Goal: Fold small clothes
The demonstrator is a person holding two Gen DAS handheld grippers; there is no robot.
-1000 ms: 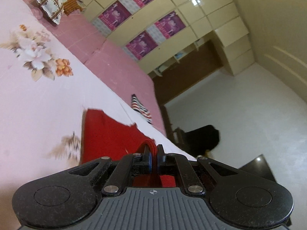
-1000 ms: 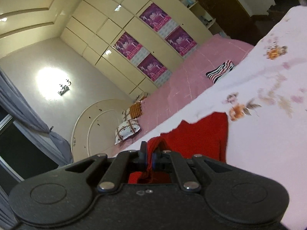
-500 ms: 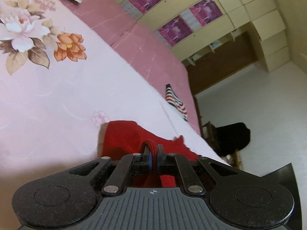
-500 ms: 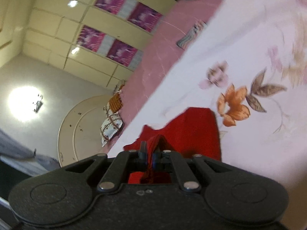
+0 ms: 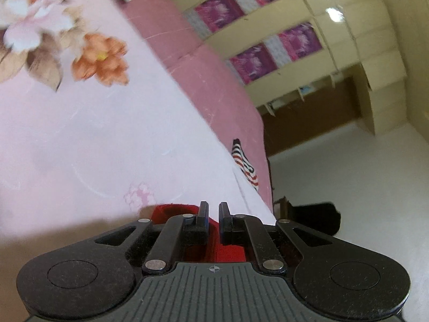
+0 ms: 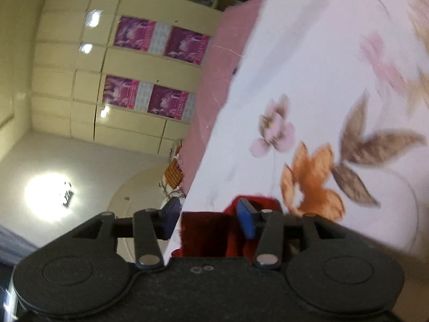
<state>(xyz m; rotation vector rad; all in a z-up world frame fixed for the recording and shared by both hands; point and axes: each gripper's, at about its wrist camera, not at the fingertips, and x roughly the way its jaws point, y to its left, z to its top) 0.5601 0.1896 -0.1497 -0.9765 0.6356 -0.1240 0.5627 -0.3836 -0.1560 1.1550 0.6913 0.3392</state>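
i am holding the left gripper (image 5: 213, 214) low over the bed's floral sheet (image 5: 107, 134), and its jaws are sitting almost pressed together. red cloth is showing in the narrow slit between them, so i am reading it as pinching the red garment (image 5: 171, 210). the rest of the garment is bunching just left of the fingers and under them. ahead and to the right of this gripper, a striped cloth (image 5: 245, 163) is lying near the bed's edge.

the right gripper (image 6: 209, 216) has just been opening, and its jaws are standing spread. the blue pads (image 6: 245, 220) are not pressing on anything. the red garment (image 6: 206, 233) is lying between and below them on the floral sheet (image 6: 308, 80).
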